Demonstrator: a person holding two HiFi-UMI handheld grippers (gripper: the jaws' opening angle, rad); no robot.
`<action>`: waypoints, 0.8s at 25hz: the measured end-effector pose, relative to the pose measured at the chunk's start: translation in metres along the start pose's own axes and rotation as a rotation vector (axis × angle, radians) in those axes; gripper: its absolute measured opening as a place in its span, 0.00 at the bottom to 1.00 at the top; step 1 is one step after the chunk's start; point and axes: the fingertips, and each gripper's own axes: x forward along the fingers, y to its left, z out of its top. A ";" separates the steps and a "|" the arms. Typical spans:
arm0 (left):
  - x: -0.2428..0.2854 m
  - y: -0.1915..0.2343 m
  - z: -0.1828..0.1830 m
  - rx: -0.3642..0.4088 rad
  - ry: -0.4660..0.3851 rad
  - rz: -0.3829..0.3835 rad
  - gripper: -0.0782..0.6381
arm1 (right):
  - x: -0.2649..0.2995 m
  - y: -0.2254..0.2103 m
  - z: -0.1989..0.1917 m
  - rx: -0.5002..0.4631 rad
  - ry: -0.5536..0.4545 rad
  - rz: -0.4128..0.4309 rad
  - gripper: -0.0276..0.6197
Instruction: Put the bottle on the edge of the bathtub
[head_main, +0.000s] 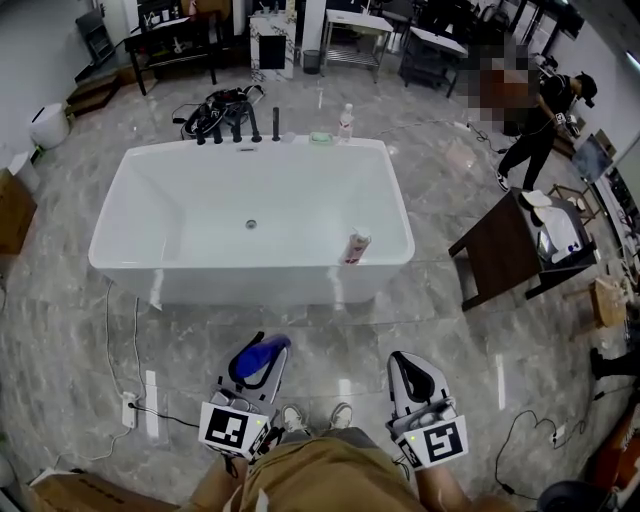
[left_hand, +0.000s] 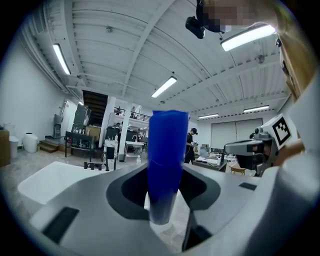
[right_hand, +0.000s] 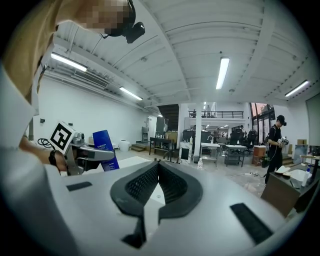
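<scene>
While the bottle (left_hand: 167, 160) is clamped in the jaws of the left gripper (head_main: 258, 362) and those of the right gripper (head_main: 408, 365) are closed empty, placement on the edge of the bathtub (head_main: 398, 215), well apart, is not yet done.

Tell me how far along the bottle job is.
Done: the blue bottle is gripped in the left tongs. In hand: it is held above the floor, short of the bathtub. Left: reach the bathtub and set the blue bottle on its edge. The right tongs are shut and empty.

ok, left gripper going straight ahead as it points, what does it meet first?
Probably the bathtub: the left gripper, holding the bottle, points at its near side. Height against the rim is unclear.
</scene>
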 end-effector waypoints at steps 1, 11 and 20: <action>0.004 0.001 0.000 -0.002 0.001 0.003 0.33 | 0.003 -0.003 0.000 0.001 0.000 0.000 0.05; 0.059 0.006 0.000 0.024 0.016 0.070 0.33 | 0.060 -0.042 -0.007 0.015 0.006 0.101 0.05; 0.126 0.033 -0.045 0.017 0.066 0.144 0.33 | 0.118 -0.070 -0.055 0.042 0.064 0.173 0.05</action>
